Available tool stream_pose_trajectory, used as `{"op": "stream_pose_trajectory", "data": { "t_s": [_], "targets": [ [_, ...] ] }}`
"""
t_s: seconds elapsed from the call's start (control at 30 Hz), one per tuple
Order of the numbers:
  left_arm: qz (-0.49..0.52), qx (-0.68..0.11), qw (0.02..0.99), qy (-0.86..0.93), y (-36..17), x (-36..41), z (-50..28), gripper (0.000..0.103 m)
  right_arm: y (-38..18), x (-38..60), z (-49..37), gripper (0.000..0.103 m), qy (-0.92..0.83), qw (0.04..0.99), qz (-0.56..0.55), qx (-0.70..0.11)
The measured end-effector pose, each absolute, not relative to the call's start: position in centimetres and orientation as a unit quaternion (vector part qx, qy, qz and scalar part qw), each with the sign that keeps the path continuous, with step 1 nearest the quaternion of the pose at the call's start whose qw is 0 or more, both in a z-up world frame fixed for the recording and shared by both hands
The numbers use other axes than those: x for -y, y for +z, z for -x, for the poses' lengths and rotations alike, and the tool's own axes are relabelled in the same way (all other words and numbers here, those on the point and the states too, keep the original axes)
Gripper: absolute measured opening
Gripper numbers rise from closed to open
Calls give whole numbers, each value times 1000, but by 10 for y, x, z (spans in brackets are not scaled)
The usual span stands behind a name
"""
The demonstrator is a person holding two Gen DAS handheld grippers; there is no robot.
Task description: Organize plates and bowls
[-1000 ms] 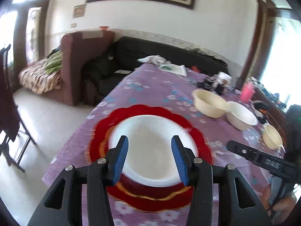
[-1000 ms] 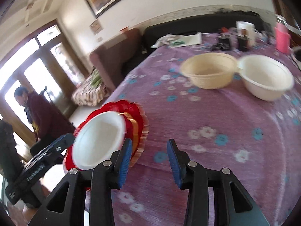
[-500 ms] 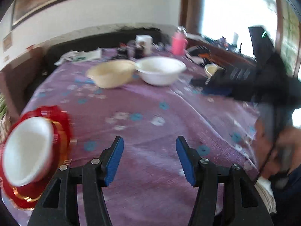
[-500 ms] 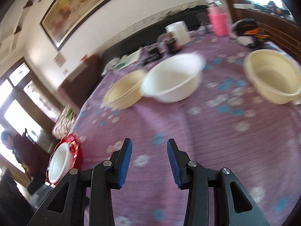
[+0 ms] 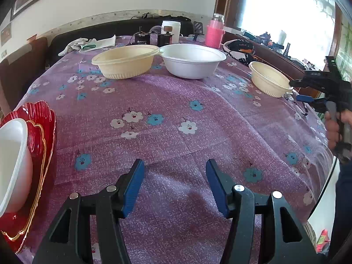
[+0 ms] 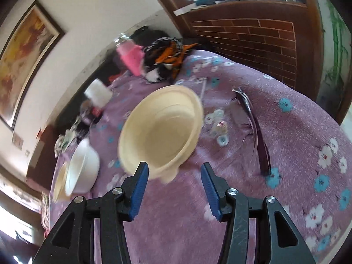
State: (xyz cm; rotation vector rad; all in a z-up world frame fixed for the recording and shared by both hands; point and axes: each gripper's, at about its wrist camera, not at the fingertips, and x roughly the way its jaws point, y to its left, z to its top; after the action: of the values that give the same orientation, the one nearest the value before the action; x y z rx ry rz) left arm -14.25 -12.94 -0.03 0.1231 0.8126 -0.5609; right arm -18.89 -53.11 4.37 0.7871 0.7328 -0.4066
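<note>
A white bowl [image 5: 13, 162] sits on a red scalloped plate [image 5: 41, 132] at the table's left edge. A large cream bowl [image 5: 125, 61] and a large white bowl [image 5: 191, 60] stand side by side at the back; both show in the right wrist view, white bowl [image 6: 82, 169] nearer. A small cream bowl [image 5: 269, 79] stands at the right, close in front of my right gripper [image 6: 175, 189]. My right gripper [image 5: 308, 90] is open, its tips at that bowl's [image 6: 160, 129] rim. My left gripper [image 5: 175, 187] is open and empty over the purple cloth.
The table wears a purple flowered cloth [image 5: 176, 114]. A pink bottle [image 5: 214, 34], a white jar [image 5: 170, 29] and dark boxes stand at the back. A patterned cloth bundle [image 6: 167, 59] and a metal clip [image 6: 253, 121] lie near the small bowl.
Both grippers have swung right, away from the red plate. The right one has closed in on the small cream bowl. The white bowl stays on the plate.
</note>
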Motion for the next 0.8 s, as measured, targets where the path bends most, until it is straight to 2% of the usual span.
{"op": "stream_pose_trajectory", "data": {
  "t_s": [0.1, 0.13, 0.17, 0.2, 0.33, 0.6, 0.8],
  "targets": [
    [-54, -390, 878, -271, 0, 128, 142, 57, 33, 543, 175, 53, -195, 832, -383, -351],
    [-53, -390, 878, -271, 0, 127, 142, 57, 30, 543, 168, 49, -200, 828, -382, -359],
    [-53, -390, 878, -271, 0, 127, 142, 57, 26, 548, 169, 41, -200, 825, -389, -358],
    [-52, -390, 879, -271, 0, 126, 142, 57, 23, 550, 168, 22, -193, 824, -398, -354],
    [-46, -388, 878, -274, 1, 125, 142, 57, 31, 541, 180, 11, -183, 839, -380, -345],
    [-14, -362, 890, -277, 6, 113, 147, 57, 71, 462, 202, 10, -22, 880, -311, -357],
    [-11, -368, 887, -278, 5, 113, 145, 57, 66, 413, 175, 13, 37, 882, -264, -389]
  ]
}}
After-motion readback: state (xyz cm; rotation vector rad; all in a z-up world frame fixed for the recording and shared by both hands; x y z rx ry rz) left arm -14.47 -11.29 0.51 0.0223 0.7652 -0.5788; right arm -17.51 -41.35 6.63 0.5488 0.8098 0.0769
